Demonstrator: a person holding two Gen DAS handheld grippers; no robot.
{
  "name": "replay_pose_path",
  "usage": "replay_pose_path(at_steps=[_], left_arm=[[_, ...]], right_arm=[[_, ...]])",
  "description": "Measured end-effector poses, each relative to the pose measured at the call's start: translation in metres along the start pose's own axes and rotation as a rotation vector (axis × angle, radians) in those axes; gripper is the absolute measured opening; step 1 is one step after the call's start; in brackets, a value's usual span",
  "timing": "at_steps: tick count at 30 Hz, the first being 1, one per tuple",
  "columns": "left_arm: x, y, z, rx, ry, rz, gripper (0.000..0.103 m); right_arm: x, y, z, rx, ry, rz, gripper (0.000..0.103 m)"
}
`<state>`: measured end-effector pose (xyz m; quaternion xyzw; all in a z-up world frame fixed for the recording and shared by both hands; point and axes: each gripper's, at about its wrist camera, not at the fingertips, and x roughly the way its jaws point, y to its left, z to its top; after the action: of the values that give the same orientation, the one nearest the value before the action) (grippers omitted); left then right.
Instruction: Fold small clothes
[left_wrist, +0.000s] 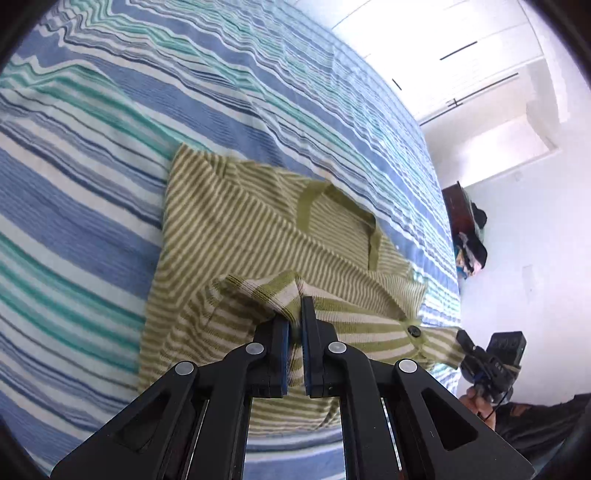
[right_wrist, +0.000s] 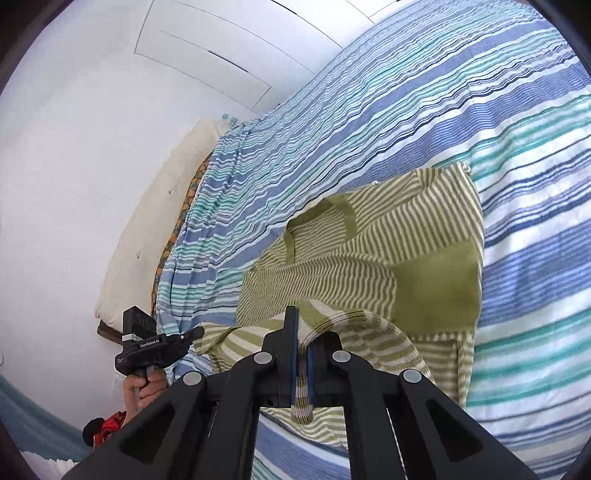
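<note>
Green-and-cream striped cardigan lies partly folded on a blue, teal and white striped bedspread. Left gripper is nearly closed, pinching a raised fold of its knit. Right gripper likewise clamps another fold of fabric between its narrow jaws.

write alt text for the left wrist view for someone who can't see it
The left hand-held gripper is shut on a raised fold of a green and cream striped cardigan lying on a blue, teal and white striped bedspread. At the lower right, the right hand-held gripper pinches the cardigan's edge near a dark button, beside a white wall.
</note>
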<state>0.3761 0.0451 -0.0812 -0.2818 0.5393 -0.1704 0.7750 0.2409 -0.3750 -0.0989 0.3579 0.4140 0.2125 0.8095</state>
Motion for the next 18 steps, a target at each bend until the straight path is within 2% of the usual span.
replay_pose_path(at_steps=[1,3,5,6,7,8,9,10,11,14,15,16,17,18], left_arm=[[0.014,-0.007,0.019,0.007,-0.014,0.030,0.003],[0.036,-0.012,0.053,0.004,-0.082,0.139,0.004],[0.061,-0.009,0.078,-0.004,-0.098,0.235,0.017],[0.073,-0.003,0.088,-0.031,-0.072,0.293,0.037],[0.081,0.004,0.094,-0.057,-0.039,0.334,0.053],[0.080,0.012,0.097,-0.078,-0.036,0.359,0.054],[0.069,0.021,0.096,-0.087,-0.065,0.355,0.054],[0.057,0.025,0.092,-0.084,-0.100,0.336,0.057],[0.046,0.027,0.084,-0.069,-0.128,0.312,0.059],[0.026,0.021,0.045,0.041,-0.150,0.273,0.072],[0.024,0.015,0.028,0.097,-0.136,0.267,0.081],[0.030,0.010,0.008,0.168,-0.112,0.281,0.089],[0.039,0.007,-0.010,0.250,-0.080,0.343,0.088],[0.055,0.008,-0.025,0.325,-0.029,0.452,0.080]], right_arm=[[0.012,-0.004,0.019,0.010,-0.007,-0.005,0.005],[0.037,-0.013,0.057,0.025,-0.027,-0.033,0.004],[0.060,-0.017,0.086,0.004,-0.090,-0.097,0.007],[0.070,-0.019,0.097,-0.014,-0.114,-0.144,0.012],[0.080,-0.023,0.105,-0.007,-0.113,-0.199,0.046],[0.088,-0.028,0.110,0.020,-0.088,-0.259,0.088],[0.090,-0.031,0.112,0.033,-0.081,-0.296,0.089],[0.086,-0.030,0.110,0.017,-0.098,-0.301,0.082],[0.081,-0.026,0.105,-0.020,-0.113,-0.296,0.080],[0.069,-0.004,0.075,-0.215,-0.076,-0.350,0.079],[0.071,0.005,0.061,-0.302,-0.046,-0.377,0.079],[0.074,0.014,0.044,-0.393,-0.009,-0.404,0.079],[0.075,0.015,0.022,-0.484,0.044,-0.437,0.079],[0.080,0.013,0.001,-0.544,0.106,-0.479,0.078]])
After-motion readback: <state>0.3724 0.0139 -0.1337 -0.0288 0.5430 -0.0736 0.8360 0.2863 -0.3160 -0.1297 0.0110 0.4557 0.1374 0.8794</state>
